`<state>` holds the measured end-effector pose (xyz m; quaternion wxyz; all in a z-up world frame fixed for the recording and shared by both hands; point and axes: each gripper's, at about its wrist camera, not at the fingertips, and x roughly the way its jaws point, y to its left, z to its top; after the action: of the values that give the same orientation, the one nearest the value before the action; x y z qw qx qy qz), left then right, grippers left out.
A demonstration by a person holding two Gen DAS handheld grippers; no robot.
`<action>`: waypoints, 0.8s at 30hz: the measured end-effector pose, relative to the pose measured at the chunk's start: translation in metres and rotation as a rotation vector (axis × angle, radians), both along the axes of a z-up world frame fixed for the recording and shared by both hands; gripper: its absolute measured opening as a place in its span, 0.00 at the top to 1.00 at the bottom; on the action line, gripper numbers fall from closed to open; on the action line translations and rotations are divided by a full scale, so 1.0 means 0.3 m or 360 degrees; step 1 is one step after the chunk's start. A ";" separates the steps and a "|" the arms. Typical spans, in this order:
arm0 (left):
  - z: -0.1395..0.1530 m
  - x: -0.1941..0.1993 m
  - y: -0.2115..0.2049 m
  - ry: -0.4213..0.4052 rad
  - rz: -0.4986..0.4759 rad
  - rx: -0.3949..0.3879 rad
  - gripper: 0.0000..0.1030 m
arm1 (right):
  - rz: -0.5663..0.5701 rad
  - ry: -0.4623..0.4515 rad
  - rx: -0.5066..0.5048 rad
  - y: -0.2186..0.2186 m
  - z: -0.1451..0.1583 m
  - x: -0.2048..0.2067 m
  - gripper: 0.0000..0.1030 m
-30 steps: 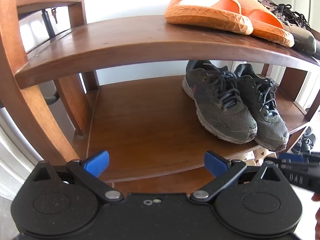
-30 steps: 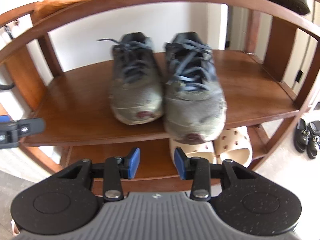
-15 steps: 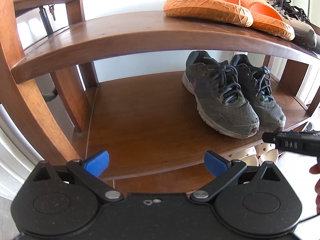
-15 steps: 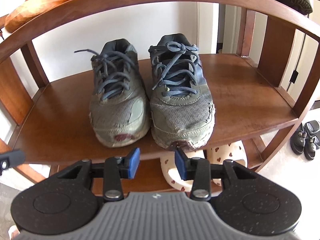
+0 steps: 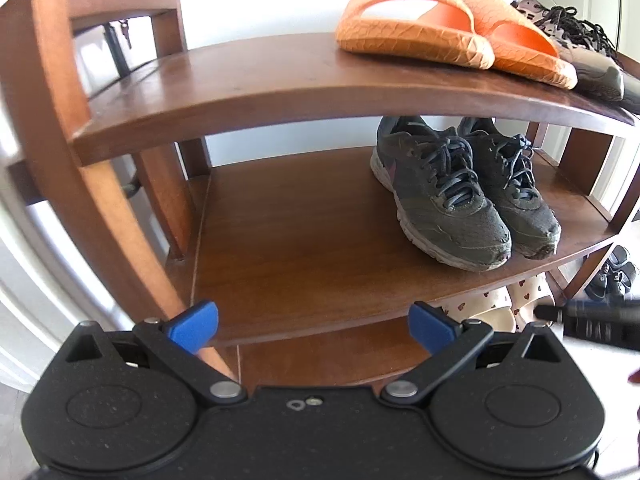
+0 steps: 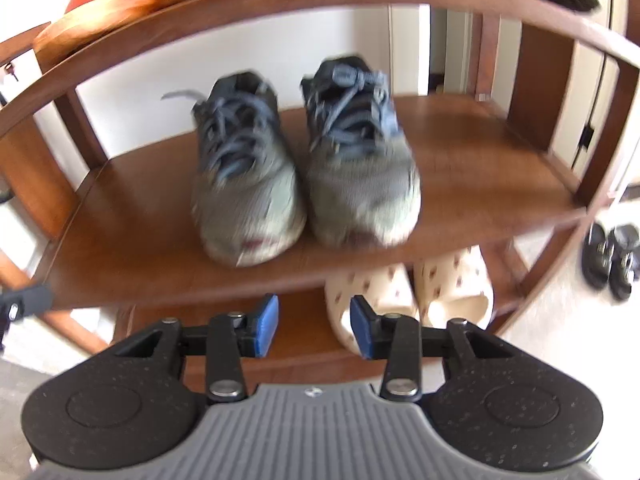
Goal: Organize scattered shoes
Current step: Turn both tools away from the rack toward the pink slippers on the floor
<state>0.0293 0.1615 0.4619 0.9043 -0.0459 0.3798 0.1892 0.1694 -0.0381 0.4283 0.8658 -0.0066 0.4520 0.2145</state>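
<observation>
- Since a second ago, the blue pads of the right tongs (image 6: 313,330) have spread further apart, and the cream slippers (image 6: 412,296) on the lower shelf show more fully between and beyond them.
- Right tongs: jaws opening, nothing between them; they hang in front of the wooden shoe rack (image 6: 132,264), clear of every shoe.
- Left tongs (image 5: 313,326): jaws wide apart and empty, held before the front edge of the middle shelf (image 5: 304,240).
- Just past the right tongs, the grey sneakers (image 6: 304,176) stand side by side on the middle shelf, toes toward the camera, touching each other; this view is blurred.
- From the left wrist, the same sneakers (image 5: 460,196) sit on the right half of that shelf; its left half is bare wood.
- Above, on the top shelf, a pair of orange slides (image 5: 448,40) lies beside a dark lace-up shoe (image 5: 580,56).
- On the floor to the right of the rack sits a pair of black sandals (image 6: 612,256).
</observation>
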 end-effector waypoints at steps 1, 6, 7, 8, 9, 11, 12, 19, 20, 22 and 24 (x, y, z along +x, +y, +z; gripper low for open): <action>0.008 -0.017 -0.001 0.0000 0.0011 0.0005 0.01 | 0.0003 0.0037 0.0011 -0.004 -0.005 -0.028 0.51; 0.052 -0.179 0.013 0.0037 0.0131 0.0034 0.01 | 0.0168 0.0207 -0.0007 0.042 -0.034 -0.191 0.49; 0.058 -0.209 0.018 0.0043 0.0156 0.0037 0.00 | 0.0233 0.0244 -0.0013 0.065 -0.039 -0.232 0.48; 0.063 -0.249 0.027 0.0053 0.0193 0.0042 0.00 | 0.0300 0.0283 -0.0020 0.092 -0.045 -0.277 0.45; 0.067 -0.304 0.042 0.0070 0.0243 0.0048 0.00 | 0.0348 0.0312 -0.0021 0.109 -0.052 -0.307 0.45; 0.074 -0.391 0.066 0.0099 0.0325 0.0059 0.00 | 0.0485 0.0400 -0.0021 0.169 -0.074 -0.391 0.45; 0.073 -0.418 0.076 0.0119 0.0350 0.0067 0.00 | 0.0542 0.0444 -0.0015 0.199 -0.086 -0.430 0.45; 0.086 -0.750 0.227 0.0293 0.0655 0.0125 0.00 | 0.0823 0.0725 0.0084 0.408 -0.171 -0.646 0.45; 0.088 -0.797 0.249 0.0307 0.0694 0.0130 0.00 | 0.0848 0.0773 0.0104 0.443 -0.185 -0.675 0.45; 0.090 -0.889 0.295 0.0323 0.0767 0.0136 0.01 | 0.0881 0.0861 0.0132 0.515 -0.214 -0.736 0.45; 0.087 -0.977 0.343 0.0327 0.0826 0.0140 0.01 | 0.0894 0.0935 0.0146 0.599 -0.248 -0.811 0.45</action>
<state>-0.2637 0.2644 0.4881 0.7835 -0.0830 0.4365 0.4344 -0.0739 0.1416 0.3539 0.6070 -0.0296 0.6507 0.4552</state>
